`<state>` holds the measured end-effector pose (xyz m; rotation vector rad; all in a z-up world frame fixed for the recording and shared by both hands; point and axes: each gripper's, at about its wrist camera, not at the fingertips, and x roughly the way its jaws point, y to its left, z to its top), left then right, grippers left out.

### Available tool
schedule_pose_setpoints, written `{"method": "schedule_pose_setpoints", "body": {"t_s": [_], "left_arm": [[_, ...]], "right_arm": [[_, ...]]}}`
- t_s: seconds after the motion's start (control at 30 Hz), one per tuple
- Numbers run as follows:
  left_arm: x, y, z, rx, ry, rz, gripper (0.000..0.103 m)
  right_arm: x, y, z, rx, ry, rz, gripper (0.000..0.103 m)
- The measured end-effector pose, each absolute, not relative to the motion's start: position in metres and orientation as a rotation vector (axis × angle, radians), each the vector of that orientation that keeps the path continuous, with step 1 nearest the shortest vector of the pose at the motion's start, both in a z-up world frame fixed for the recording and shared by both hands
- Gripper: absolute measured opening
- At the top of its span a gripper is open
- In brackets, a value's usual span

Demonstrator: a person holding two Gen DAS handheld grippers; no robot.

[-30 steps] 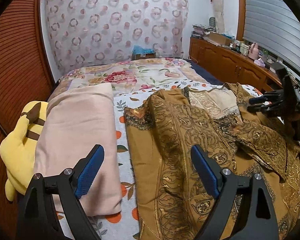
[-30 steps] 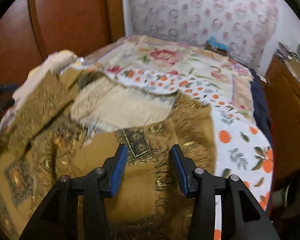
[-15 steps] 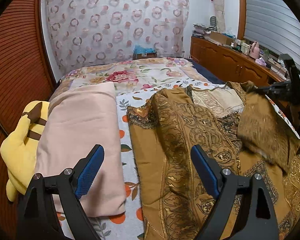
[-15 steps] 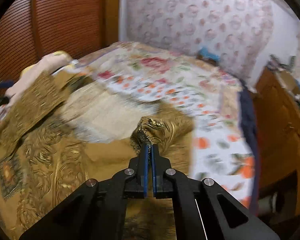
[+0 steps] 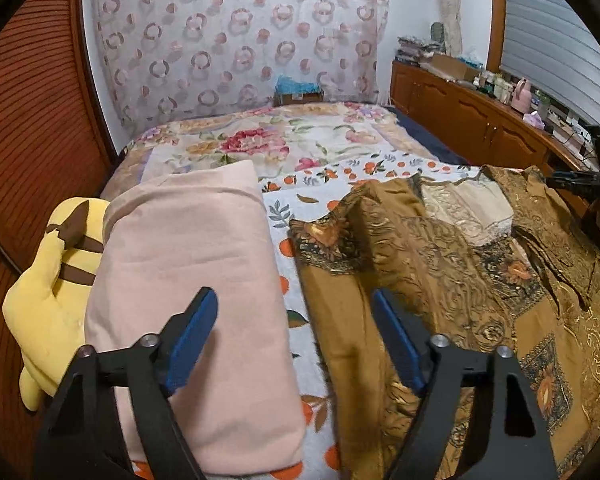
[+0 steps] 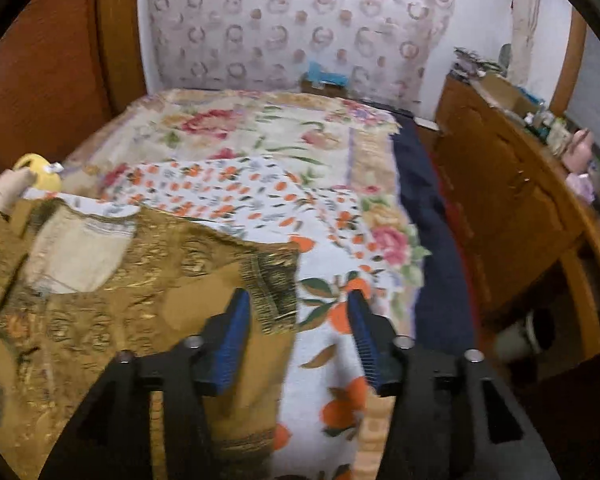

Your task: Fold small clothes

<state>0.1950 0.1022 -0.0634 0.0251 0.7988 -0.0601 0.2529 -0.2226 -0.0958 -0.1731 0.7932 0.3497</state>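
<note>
Here one brown garment [image 5: 452,280] lies beside one pink cloth [image 5: 192,280], both grippers' jaws released, empty.

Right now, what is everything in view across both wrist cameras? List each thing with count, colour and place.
patterned garment: one, golden brown, spread on the bed's right half
folded cloth: one, pale pink, left of the garment
plush toy: one, yellow with brown stripes, bed's left edge
bedspread: one, floral, under everything
curtain: one, pink ring print, far wall
cabinet: one, brown wood, cluttered top, right wall
left gripper: black, blue pads, open, empty
right gripper: black, blue pads, open, empty
</note>
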Motion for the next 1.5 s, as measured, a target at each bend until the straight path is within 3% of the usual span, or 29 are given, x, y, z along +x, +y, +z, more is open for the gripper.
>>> {"method": "schedule_pose_setpoints", "body": {"t_s": [0.1, 0.23, 0.6, 0.63, 0.67, 0.7, 0.73, 0.77, 0.8, 0.97, 1.3, 1.5], "left_arm": [[0.208, 0.104, -0.068, 0.021, 0.842, -0.086, 0.056], [0.224, 0.101, -0.068, 0.033, 0.865, -0.104, 0.050], [0.267, 0.080, -0.090, 0.079, 1.003, -0.140, 0.054], [0.268, 0.080, -0.090, 0.065, 1.007, -0.154, 0.054], [0.268, 0.081, -0.091, 0.042, 1.009, -0.173, 0.053], [0.268, 0.082, -0.090, 0.030, 1.004, -0.183, 0.046], [0.267, 0.082, -0.088, 0.016, 1.000, -0.204, 0.039], [0.265, 0.083, -0.087, 0.004, 1.002, -0.215, 0.019], [0.264, 0.084, -0.087, -0.016, 1.014, -0.229, 0.005], [0.241, 0.085, -0.052, 0.006, 0.893, -0.204, 0.005], [0.172, 0.116, 0.090, -0.061, 0.535, -0.159, 0.004], [0.177, 0.128, 0.163, -0.066, 0.423, -0.118, 0.004]], "right_arm": [[0.250, -0.227, -0.100, -0.166, 0.814, 0.392, 0.061], [0.250, -0.233, -0.110, -0.206, 0.847, 0.390, 0.061], [0.249, -0.232, -0.120, -0.168, 0.808, 0.375, 0.059], [0.245, -0.230, -0.121, -0.168, 0.803, 0.388, 0.056], [0.239, -0.229, -0.118, -0.175, 0.799, 0.404, 0.037], [0.237, -0.228, -0.117, -0.180, 0.803, 0.415, 0.018], [0.235, -0.228, -0.116, -0.178, 0.812, 0.432, 0.011], [0.232, -0.227, -0.115, -0.189, 0.813, 0.438, 0.006], [0.226, -0.227, -0.111, -0.214, 0.794, 0.427, 0.005], [0.194, -0.240, -0.075, -0.204, 0.666, 0.398, 0.004], [0.136, -0.244, 0.044, -0.215, 0.415, 0.363, 0.004], [0.134, -0.221, 0.121, -0.253, 0.329, 0.338, 0.004]]}}
